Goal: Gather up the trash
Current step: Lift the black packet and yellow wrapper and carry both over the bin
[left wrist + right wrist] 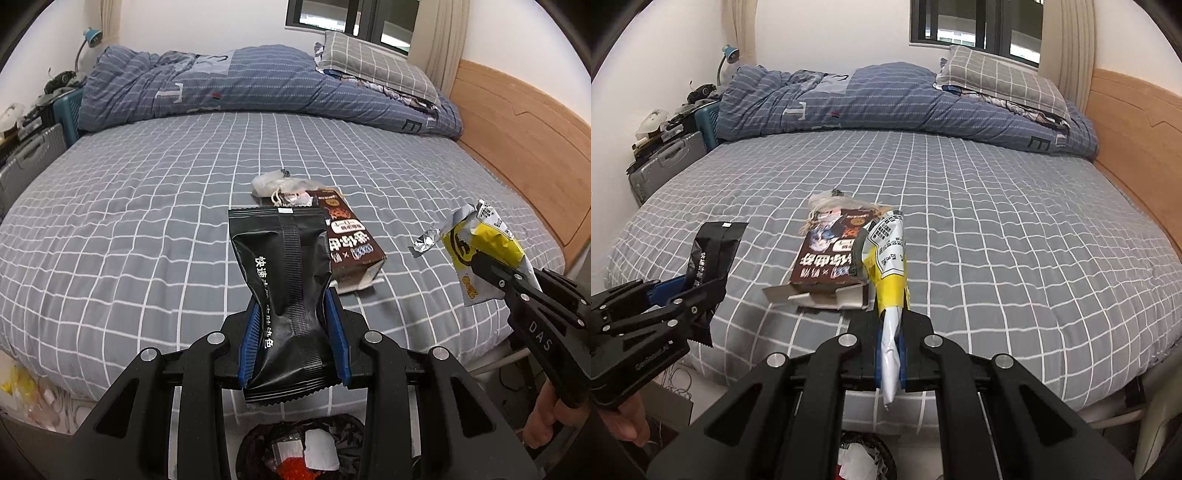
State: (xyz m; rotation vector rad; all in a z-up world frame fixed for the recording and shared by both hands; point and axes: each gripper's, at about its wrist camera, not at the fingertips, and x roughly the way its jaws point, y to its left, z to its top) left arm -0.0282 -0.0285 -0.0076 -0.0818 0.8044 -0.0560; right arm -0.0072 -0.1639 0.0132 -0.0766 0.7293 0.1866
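My left tongs clamp the black pouch; right tongs clamp the yellow wrapper. Next: release both over the bin below.

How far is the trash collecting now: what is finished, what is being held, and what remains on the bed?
Done: the bin below already holds some scraps. In hand: the left claw grips a black packet, and the right claw is shut on a yellow wrapper. Left: the brown carton and the crumpled plastic bag lie on the bed.
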